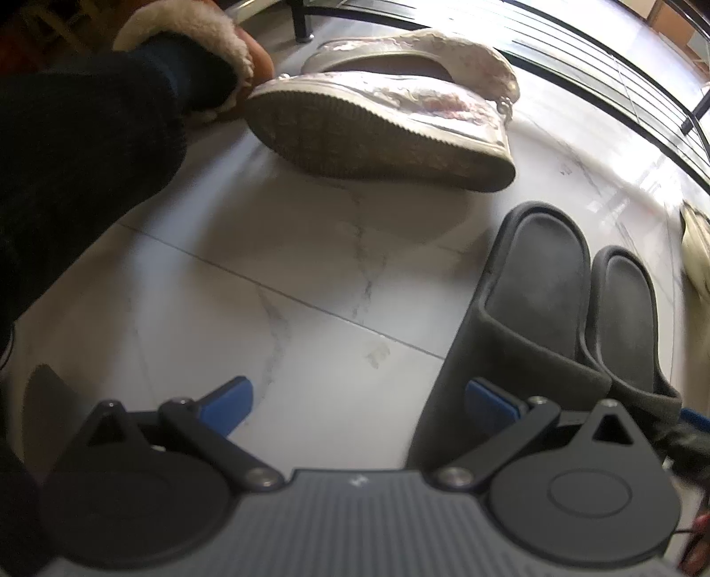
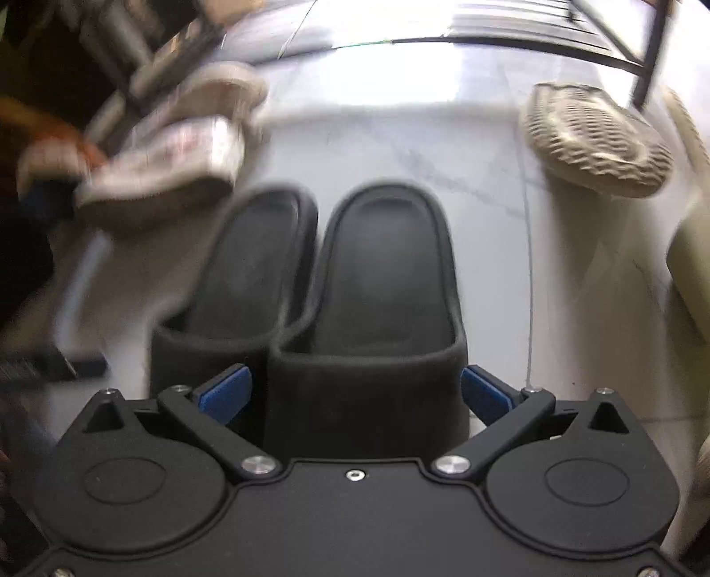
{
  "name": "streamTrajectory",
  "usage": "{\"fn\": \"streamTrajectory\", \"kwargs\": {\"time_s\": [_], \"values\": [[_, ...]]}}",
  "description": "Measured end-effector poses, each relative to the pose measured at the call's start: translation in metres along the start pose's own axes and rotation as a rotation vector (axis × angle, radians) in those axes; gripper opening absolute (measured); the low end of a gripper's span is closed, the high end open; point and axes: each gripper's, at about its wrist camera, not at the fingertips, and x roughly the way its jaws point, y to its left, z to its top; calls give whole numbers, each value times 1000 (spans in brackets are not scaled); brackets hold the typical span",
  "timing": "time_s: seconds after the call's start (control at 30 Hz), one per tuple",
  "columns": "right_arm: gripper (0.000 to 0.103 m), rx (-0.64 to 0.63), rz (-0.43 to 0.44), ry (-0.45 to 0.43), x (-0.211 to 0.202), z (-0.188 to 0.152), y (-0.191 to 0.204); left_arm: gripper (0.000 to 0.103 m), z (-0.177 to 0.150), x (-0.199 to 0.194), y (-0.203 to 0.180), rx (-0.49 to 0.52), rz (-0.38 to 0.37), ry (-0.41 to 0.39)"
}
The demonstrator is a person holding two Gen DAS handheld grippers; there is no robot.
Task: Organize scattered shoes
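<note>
A pair of black slide slippers stands side by side on the white marble floor; the left slipper [image 1: 523,284] and right slipper [image 1: 625,310] show in the left wrist view. My right gripper [image 2: 355,393] is open, and its blue pads [image 2: 226,393] straddle the band of the right slipper [image 2: 377,275], beside the left slipper [image 2: 253,266]. My left gripper [image 1: 359,404] is open over bare floor, its right pad against the left slipper's outer side. A white and pink sneaker [image 1: 377,128] lies on its side, sole showing, with its mate [image 1: 421,49] behind it.
A person's dark-trousered leg in a fluffy slipper [image 1: 195,40] stands at the left, touching the sneaker's toe. A beige knit shoe [image 2: 594,142] lies sole-up at the right near a black rack leg [image 2: 648,57]. Cream furniture [image 2: 692,266] borders the right side.
</note>
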Motion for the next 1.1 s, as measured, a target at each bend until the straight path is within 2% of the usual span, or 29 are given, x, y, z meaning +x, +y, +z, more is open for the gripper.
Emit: {"fn": "streamTrajectory", "kwargs": {"time_s": [0.1,0.2,0.27,0.33,0.47,0.53,0.73,0.83,0.93,1.1], "values": [[103,93,45,-77,-17,3,-8,102,1,-1,-1,7,4,-15],[103,229,140,-147,-38,-3,-25,102,1,-4,-6,33,-17,-49],[103,277,181,-170,-43,-10,-33,102,1,-8,-12,72,-25,-87],[103,285,179,-167,-42,-9,-37,102,1,-11,-19,117,-21,-124],[101,267,147,-127,-41,4,-38,102,0,-21,-30,188,-5,-197],[100,177,111,-86,-38,23,-26,102,0,-25,-31,209,13,-225],[101,26,61,36,-12,52,9,102,5,-33,-24,191,36,-265],[101,11,58,112,13,61,23,102,6,-32,-22,187,38,-261],[101,32,21,194,40,65,35,102,9,-30,-18,169,31,-248],[101,-3,-70,234,62,64,49,102,12,-30,-13,146,18,-253]]}}
